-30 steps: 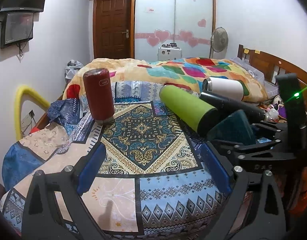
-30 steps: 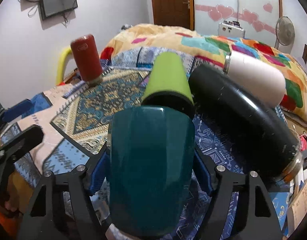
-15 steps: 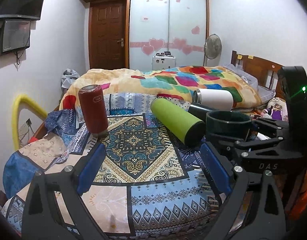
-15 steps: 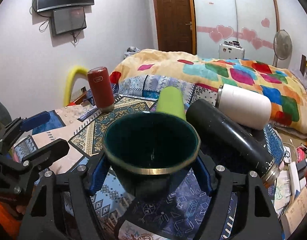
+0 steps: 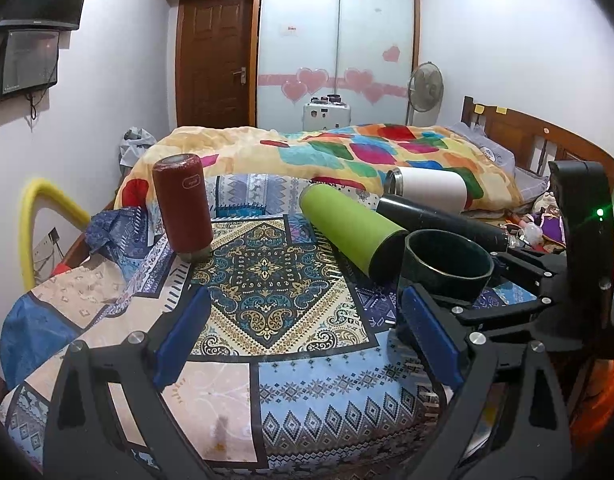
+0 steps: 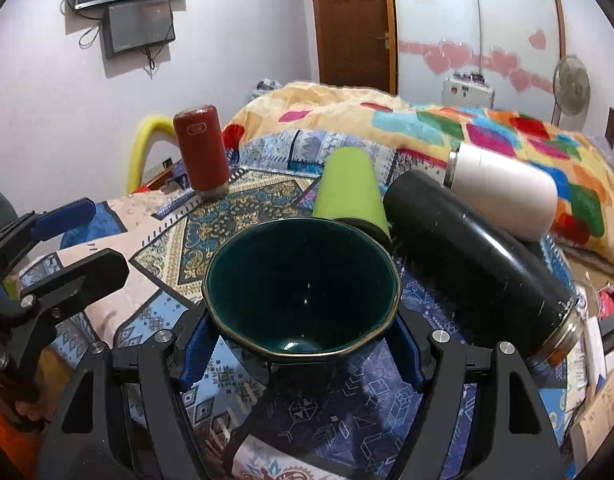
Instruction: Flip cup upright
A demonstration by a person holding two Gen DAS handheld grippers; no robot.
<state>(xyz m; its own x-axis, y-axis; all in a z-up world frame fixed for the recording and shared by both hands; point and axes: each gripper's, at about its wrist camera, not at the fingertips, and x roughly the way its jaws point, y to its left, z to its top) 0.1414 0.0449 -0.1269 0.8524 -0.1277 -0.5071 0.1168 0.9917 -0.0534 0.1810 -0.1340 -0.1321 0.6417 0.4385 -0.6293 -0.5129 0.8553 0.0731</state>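
Note:
A dark teal cup [image 6: 303, 288] with a gold rim is held upright, mouth up, between the blue pads of my right gripper [image 6: 301, 342], just above the patterned bedspread [image 6: 159, 240]. In the left wrist view the same cup [image 5: 447, 268] shows at the right, with the right gripper behind it. My left gripper [image 5: 303, 336] is open and empty over the bedspread [image 5: 267, 280], to the left of the cup.
A red bottle [image 5: 183, 208] stands upside down at the back left. A green bottle [image 5: 351, 232], a black bottle [image 6: 479, 264] and a white bottle [image 6: 503, 196] lie on their sides behind the cup. A colourful quilt [image 5: 327, 152] lies beyond.
The right gripper has turned the cup from bottom-up to mouth-up and lowered it a little toward the bedspread. The left gripper has stayed open and tilted slightly.

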